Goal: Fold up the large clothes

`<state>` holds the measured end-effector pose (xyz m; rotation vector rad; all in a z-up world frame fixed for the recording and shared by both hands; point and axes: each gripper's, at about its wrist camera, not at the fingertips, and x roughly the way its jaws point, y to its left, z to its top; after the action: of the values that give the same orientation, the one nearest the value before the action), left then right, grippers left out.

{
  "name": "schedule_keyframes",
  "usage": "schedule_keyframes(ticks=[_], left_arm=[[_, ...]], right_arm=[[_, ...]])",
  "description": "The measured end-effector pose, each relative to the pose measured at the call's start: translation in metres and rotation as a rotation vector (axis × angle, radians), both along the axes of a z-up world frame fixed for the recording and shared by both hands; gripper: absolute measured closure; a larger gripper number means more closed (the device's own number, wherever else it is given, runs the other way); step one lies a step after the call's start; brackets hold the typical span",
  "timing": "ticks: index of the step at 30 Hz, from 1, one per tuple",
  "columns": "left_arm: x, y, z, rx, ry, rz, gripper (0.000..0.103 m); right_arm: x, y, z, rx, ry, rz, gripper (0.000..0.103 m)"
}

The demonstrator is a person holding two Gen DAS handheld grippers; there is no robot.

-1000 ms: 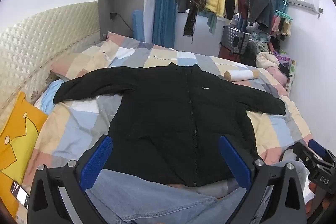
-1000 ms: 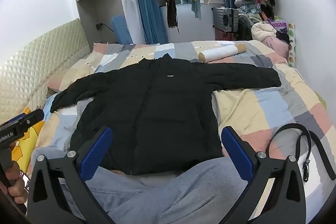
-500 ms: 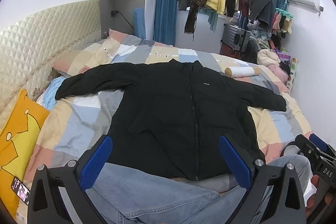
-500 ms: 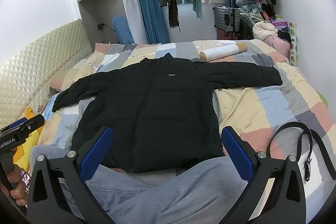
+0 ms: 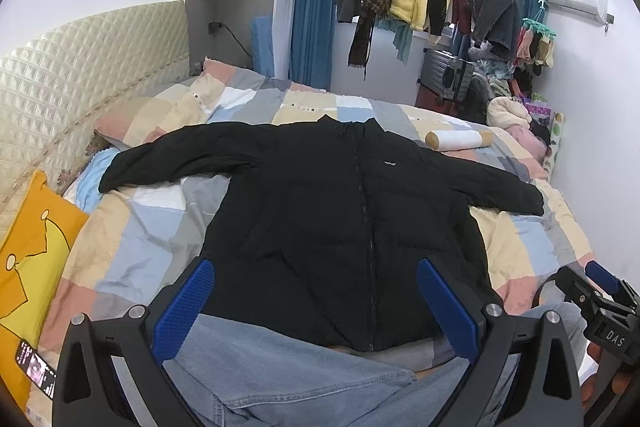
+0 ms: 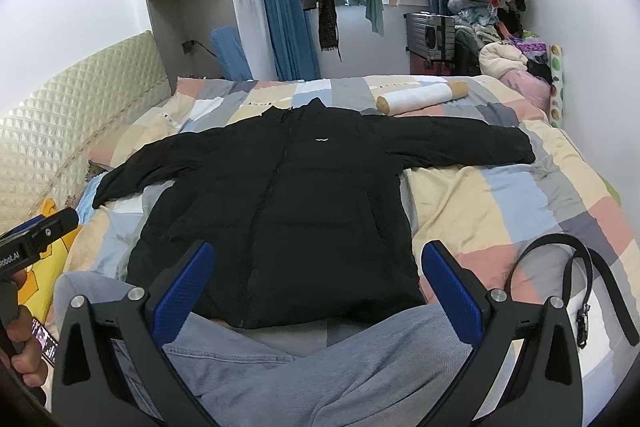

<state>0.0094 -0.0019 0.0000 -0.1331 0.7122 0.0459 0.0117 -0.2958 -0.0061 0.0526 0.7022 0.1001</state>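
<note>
Two open claws frame one garment. Left gripper (image 5: 316, 303) and right gripper (image 6: 318, 287) are each spread wide, blue pads well apart, holding nothing; both hang above the person's jeans-clad knees (image 6: 280, 359), short of the cloth.

Black puffer jacket (image 5: 352, 211): lies front-up on the patchwork bedspread (image 6: 500, 203), zipped, collar at the far end, hem at the near end just beyond the fingertips of both claws. One sleeve (image 5: 172, 159) runs out to the far left of the left claw; the other sleeve (image 6: 472, 143) runs out to the far right of the right claw. No fold has been made yet.

Handling, as judged: padded fill makes the jacket soft, bulky and springy, light for its size; a fold is likely to puff back open unless pressed. The shell looks smooth, so a shallow pinch may slip; a deep bite over an edge seems safer than a pinch on the flat panel.

Suggested holds: each cuff, or the shoulder seam, to swing a sleeve across the chest; then the two hem corners nearest the claws, to carry the lower edge toward the collar.

Nearby: a belt (image 6: 580, 279) right of the right claw; a paper roll (image 6: 420, 97) beyond the right sleeve; a yellow cushion (image 5: 36, 255) left of the left claw.
</note>
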Motion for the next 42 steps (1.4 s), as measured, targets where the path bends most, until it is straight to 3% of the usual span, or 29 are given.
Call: schedule_keyframes(ticks=[9,11,13,37,42], left_arm=[[0.018,-0.01,-0.031,0.059,-0.029,0.012,0.001],[0.02,-0.015,-0.036,0.093,-0.025,0.008,0.001],[0.021,-0.016,-0.038,0.077,-0.026,0.009,0.001],[0.028,-0.028,-0.036,0.067,-0.024,0.006,0.001],[0.039,-0.03,-0.014,0.031,-0.058,-0.021,0.001]], right_arm=[[0.014,-0.004,-0.027,0.035,-0.008,0.012,0.0],[0.016,-0.002,-0.031,0.011,-0.008,0.019,0.0],[0.018,-0.002,-0.033,-0.018,-0.005,0.013,0.0],[0.023,-0.025,-0.044,0.009,0.005,0.011,0.0],[0.035,-0.032,-0.036,0.017,-0.03,0.021,0.0]])
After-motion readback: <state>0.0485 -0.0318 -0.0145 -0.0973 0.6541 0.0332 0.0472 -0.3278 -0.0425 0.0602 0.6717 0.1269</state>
